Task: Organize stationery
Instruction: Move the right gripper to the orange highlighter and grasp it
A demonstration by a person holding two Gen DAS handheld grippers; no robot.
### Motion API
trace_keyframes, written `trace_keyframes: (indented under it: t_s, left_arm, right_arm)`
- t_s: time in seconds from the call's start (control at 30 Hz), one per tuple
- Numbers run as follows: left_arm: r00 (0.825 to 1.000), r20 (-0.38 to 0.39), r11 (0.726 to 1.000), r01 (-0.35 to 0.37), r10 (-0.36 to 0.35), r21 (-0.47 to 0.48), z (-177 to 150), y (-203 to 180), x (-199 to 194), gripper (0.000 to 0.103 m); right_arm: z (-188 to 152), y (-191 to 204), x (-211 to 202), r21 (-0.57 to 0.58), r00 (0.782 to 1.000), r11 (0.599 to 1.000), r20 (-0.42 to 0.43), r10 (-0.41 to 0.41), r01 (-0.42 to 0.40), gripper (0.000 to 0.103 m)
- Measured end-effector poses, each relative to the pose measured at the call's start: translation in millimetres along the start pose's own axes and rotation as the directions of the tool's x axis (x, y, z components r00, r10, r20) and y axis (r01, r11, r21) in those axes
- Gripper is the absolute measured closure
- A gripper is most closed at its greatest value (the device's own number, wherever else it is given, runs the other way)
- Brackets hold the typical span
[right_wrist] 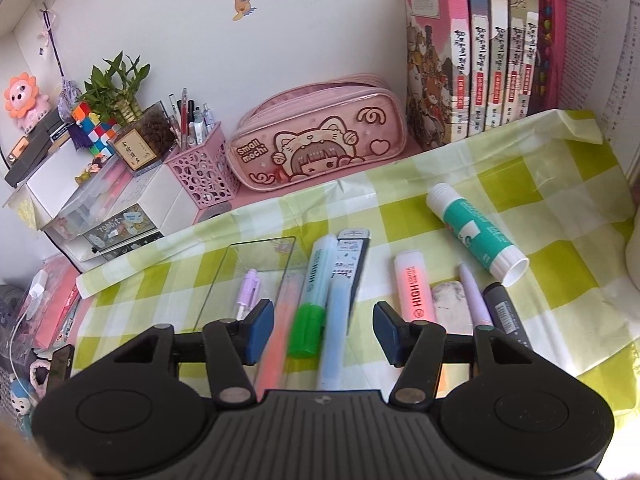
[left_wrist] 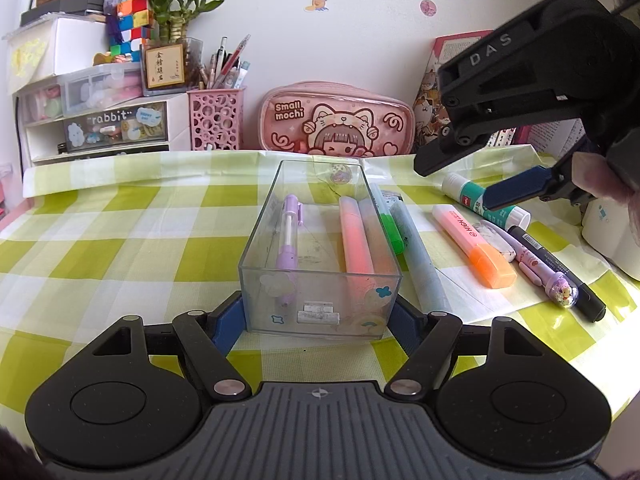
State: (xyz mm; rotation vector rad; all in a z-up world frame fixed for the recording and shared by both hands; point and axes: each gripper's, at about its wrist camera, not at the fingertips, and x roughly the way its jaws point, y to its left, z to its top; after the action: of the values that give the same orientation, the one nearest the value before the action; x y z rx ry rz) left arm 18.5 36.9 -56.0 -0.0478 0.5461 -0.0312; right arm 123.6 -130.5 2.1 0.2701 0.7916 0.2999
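My left gripper (left_wrist: 320, 320) is shut on the near end of a clear box (left_wrist: 256, 248), one blue pad on each side wall. Inside lie a purple pen (left_wrist: 289, 240) and two pink highlighters (left_wrist: 354, 236). My right gripper (right_wrist: 324, 328) stands open above the table with nothing held. Under its gap lie a green-capped highlighter (right_wrist: 312, 300) and a pale blue pen (right_wrist: 336, 320), just right of the box (right_wrist: 256, 248). Farther right lie a pink highlighter (right_wrist: 414, 292), an eraser (right_wrist: 452, 304), a lilac pen (right_wrist: 474, 296), a black marker (right_wrist: 504, 312) and a glue stick (right_wrist: 472, 232).
A pink pencil case (left_wrist: 336, 120), a pink pen holder (left_wrist: 216, 120) and small drawers (left_wrist: 100, 120) line the back wall. Books (right_wrist: 480, 60) stand at the back right. A white object (left_wrist: 612, 236) sits at the right edge. Green checked cloth (left_wrist: 120, 240) covers the table.
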Motion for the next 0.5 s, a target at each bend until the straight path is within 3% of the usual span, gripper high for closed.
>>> trace_keyframes:
  t_s: [0.5]
  left_arm:
    - [1.0,-0.001,1.0,0.0,0.0,-0.001,0,-1,1,0.03]
  right_arm:
    - [-13,-31,20,-0.001,0.999,0.999,-0.026,-0.034,0.034,0.039]
